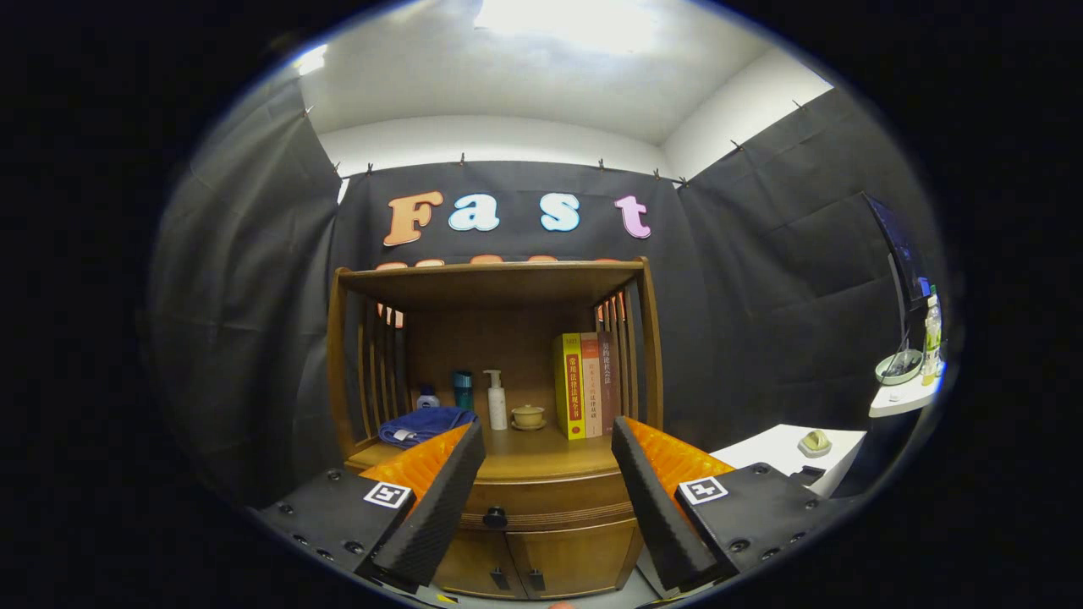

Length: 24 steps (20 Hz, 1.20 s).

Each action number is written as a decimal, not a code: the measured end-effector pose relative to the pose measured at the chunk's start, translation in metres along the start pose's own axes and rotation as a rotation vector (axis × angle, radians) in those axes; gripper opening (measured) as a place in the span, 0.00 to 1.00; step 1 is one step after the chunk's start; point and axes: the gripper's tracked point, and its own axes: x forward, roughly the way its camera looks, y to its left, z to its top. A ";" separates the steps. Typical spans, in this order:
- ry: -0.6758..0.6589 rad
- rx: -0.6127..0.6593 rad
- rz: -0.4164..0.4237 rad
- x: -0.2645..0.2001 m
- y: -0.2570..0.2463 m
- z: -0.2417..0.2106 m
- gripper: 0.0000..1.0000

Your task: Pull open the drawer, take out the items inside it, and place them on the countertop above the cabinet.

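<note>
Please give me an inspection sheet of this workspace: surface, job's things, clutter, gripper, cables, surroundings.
Surface: wooden countertop under a shelf top; its front strip is bare.
Job's things: drawer shut, dark knob on its front; contents hidden. Two cabinet doors below, shut.
Clutter: on the countertop, blue cloth, small bottle, teal cup, pump bottle, bowl, books upright.
Gripper: gripper open, holding nothing, fingers wide apart, level with the drawer front and short of it.
Cables: nothing seen.
Surroundings: black cloth wall; white table beside the cabinet with a small object.
</note>
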 end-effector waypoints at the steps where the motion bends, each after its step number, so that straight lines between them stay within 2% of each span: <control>1: 0.004 0.001 0.002 0.000 0.001 -0.001 0.99; 13: 0.035 0.011 0.019 0.006 0.011 -0.015 0.99; 18: -0.004 0.018 0.052 0.023 0.039 0.007 0.99; 24: 0.043 0.005 0.075 0.049 0.060 -0.059 0.99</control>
